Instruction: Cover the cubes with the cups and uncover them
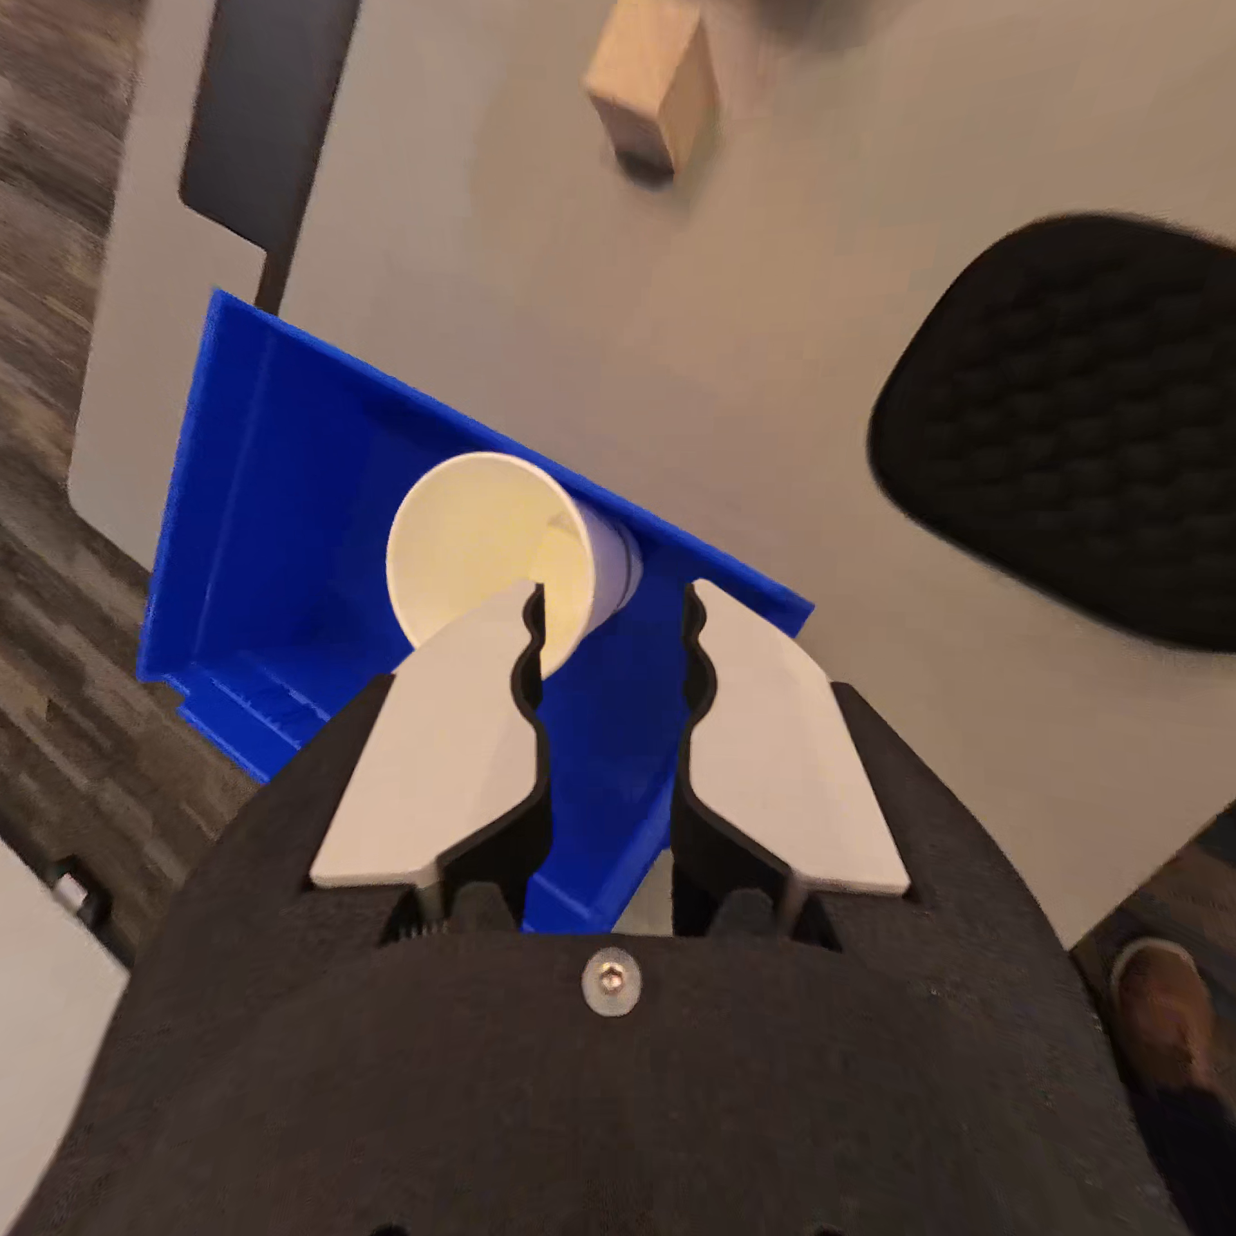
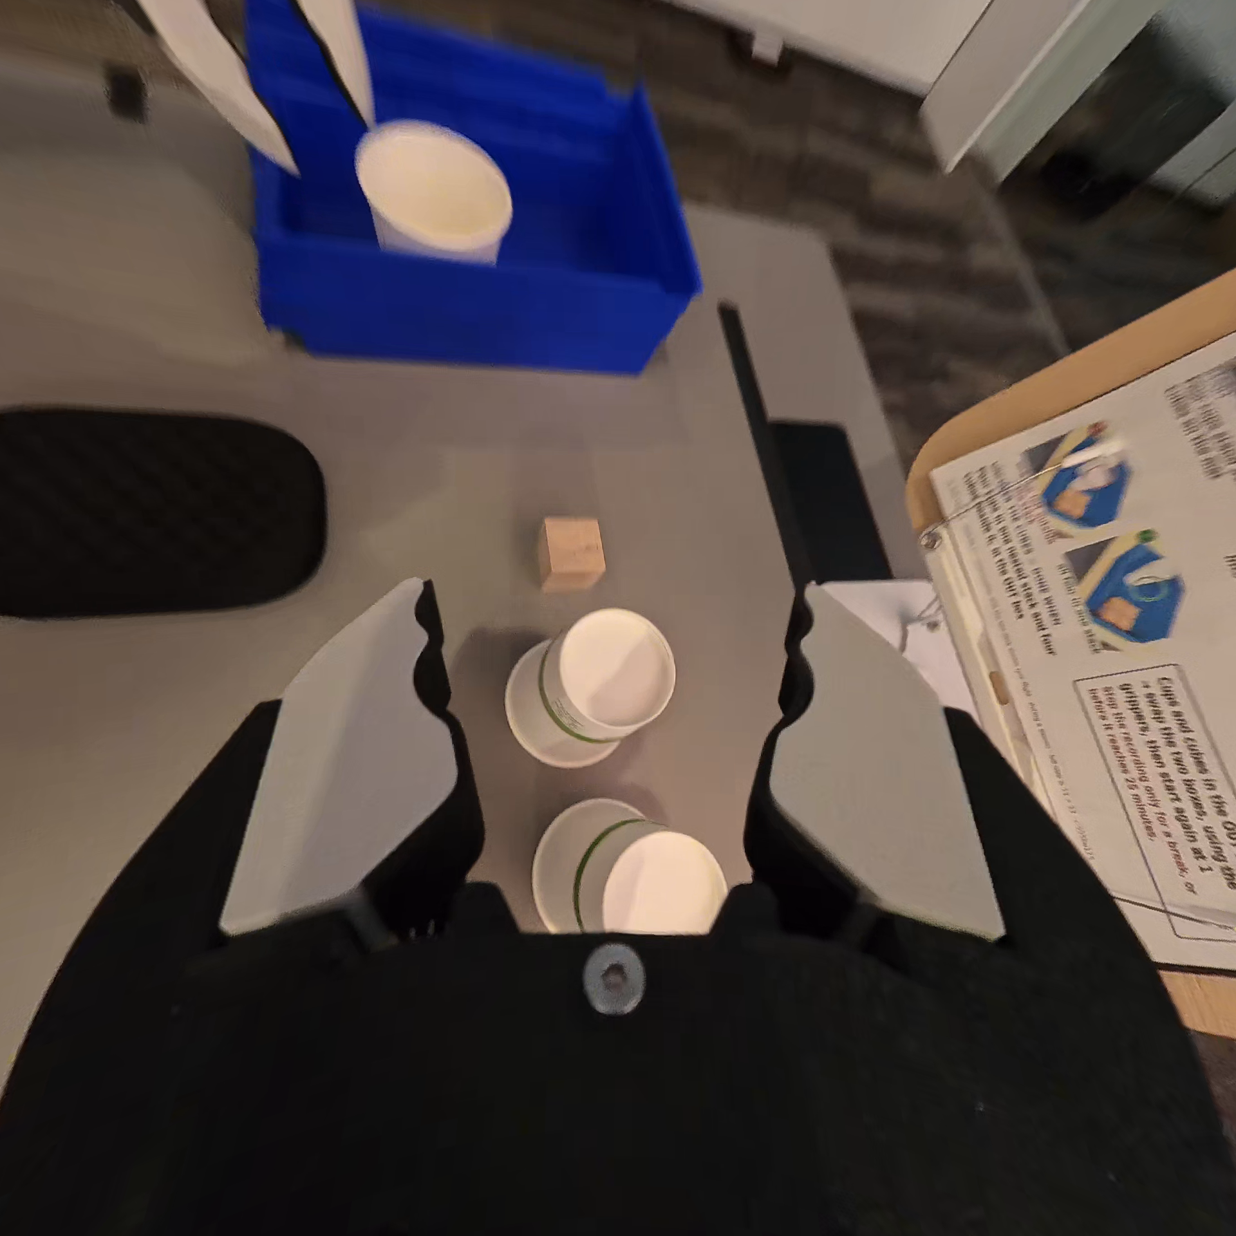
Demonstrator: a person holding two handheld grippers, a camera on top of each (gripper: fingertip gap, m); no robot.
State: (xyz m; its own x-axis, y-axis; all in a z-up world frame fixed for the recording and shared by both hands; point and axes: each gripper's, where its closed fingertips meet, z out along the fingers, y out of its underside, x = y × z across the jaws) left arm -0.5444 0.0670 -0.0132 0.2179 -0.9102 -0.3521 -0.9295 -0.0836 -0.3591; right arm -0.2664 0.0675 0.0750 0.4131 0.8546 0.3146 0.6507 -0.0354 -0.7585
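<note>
Left gripper [image 1: 612, 588] spread at the bin's [image 1: 281, 428] paper cup [image 1: 468, 535]; light, crushable, best pinched gently at its five-o'clock rim. Right gripper [image 2: 612, 602] spread, empty.

Black pad [image 2: 134, 508] left, printed sheet [image 2: 1097, 635] right.

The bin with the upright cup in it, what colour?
Bright blue bin, clearest in the right wrist view; the cup inside is white.

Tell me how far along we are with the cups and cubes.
Two upside-down cups already stand on the table; what they cover is hidden. In hand: the left gripper is open at the upright cup in the blue bin. Left: one wooden cube sits bare. The right gripper is open and empty.
</note>
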